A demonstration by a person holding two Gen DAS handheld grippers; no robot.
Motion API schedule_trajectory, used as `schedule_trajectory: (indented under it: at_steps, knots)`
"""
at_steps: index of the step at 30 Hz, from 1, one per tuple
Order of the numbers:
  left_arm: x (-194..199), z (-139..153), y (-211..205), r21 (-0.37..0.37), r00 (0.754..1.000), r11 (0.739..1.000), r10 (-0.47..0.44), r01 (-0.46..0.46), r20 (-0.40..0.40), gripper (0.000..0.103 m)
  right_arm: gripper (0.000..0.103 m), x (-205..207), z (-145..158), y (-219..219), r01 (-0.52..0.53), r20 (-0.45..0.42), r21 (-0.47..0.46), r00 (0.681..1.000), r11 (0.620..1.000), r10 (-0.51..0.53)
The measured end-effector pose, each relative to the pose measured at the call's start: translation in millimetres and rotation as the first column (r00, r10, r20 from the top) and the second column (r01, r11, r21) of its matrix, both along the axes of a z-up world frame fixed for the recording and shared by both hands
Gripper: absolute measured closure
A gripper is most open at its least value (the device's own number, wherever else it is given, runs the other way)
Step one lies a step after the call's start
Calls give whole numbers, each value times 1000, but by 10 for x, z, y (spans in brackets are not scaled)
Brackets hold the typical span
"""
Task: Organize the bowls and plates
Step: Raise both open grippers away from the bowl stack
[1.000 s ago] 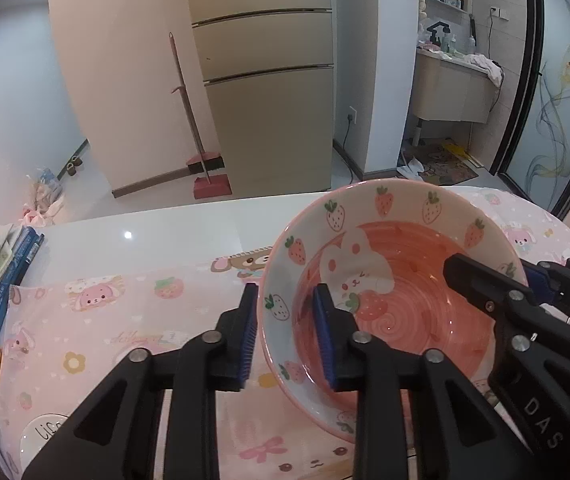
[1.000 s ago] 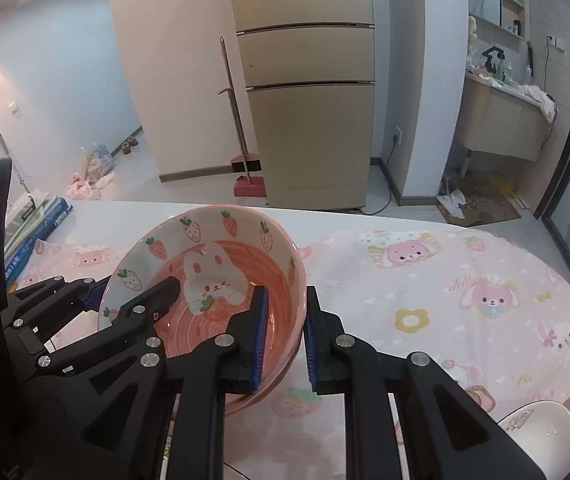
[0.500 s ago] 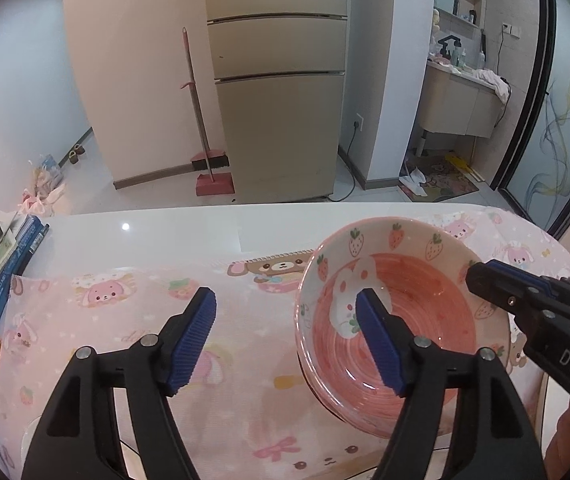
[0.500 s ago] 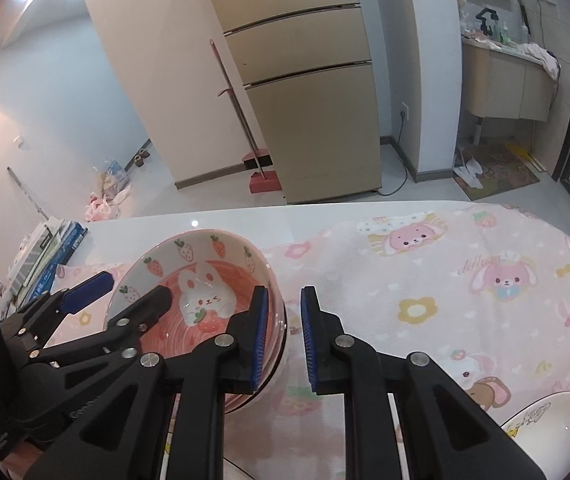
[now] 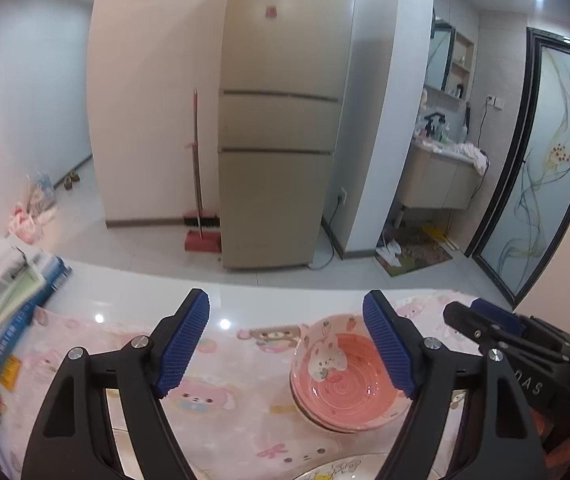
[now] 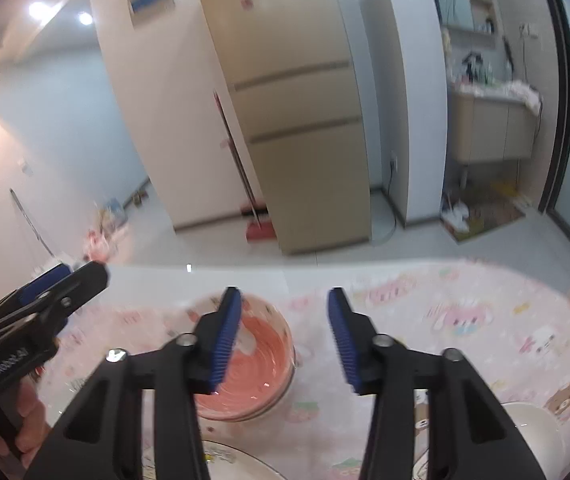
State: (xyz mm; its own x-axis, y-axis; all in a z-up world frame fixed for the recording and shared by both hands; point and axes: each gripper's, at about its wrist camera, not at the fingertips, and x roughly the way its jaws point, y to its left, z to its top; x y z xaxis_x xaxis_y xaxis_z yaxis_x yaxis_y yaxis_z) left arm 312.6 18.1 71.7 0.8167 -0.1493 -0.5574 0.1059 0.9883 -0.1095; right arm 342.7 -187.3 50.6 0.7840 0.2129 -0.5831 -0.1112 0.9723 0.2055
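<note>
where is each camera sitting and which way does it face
Left wrist: on the left gripper, looking forward and down along its opening blue-padded fingers at the pink strawberry bowl on the pink tablecloth; nothing between the pads. The right gripper pokes in from the right.
Right wrist: on the right gripper, jaws opening and empty, facing the same bowl; the left gripper and a hand show at left.
Shared: bowl, tablecloth, beige fridge, red broom.

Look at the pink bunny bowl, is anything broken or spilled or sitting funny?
Nothing stands out. The pink bunny bowl sits upright, nested on another bowl, on the cartoon tablecloth, with no chips or spills showing. Both grippers' jaws are opening and clear of it.
</note>
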Motion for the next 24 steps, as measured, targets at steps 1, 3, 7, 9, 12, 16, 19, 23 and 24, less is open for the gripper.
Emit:
schedule_trajectory:
  at_steps: [1,3,7,9,12,16,19,23,24]
  knots:
    - [-101,111,56,6,1000,1000,8,-8,22,25,51,-54,79,-6,4,18,2,1000,1000,-5]
    - [-330,300,191,-2,997,1000,19,-19,71,24,50,-211,269,-18,3,72,15,997,1000,-4]
    - [-851,622,468,4,981,999,46,-47,187,13,48,-523,566,3,-6,153,28,988,1000,2]
    - [-1060,730,559,17,966,997,72,-79,247,2,48,-678,683,15,-21,172,49,985,999,12]
    - [-1374,855,701,9,947,996,77,-84,313,0,45,-928,819,55,-62,203,87,978,994,44]
    - [-1657,939,784,23,933,996,74,-87,353,0,42,-1194,981,191,-66,245,79,969,995,44]
    - [-1880,939,807,47,923,994,77,-102,378,0,40,-1398,1062,317,-80,252,75,966,994,59]
    - [-2131,836,887,39,915,992,99,-124,392,0,40,-1666,1137,563,-111,265,27,959,993,100]
    - [-2176,800,899,35,915,990,110,-134,389,0,40,-1708,1146,609,-110,268,21,958,994,100]
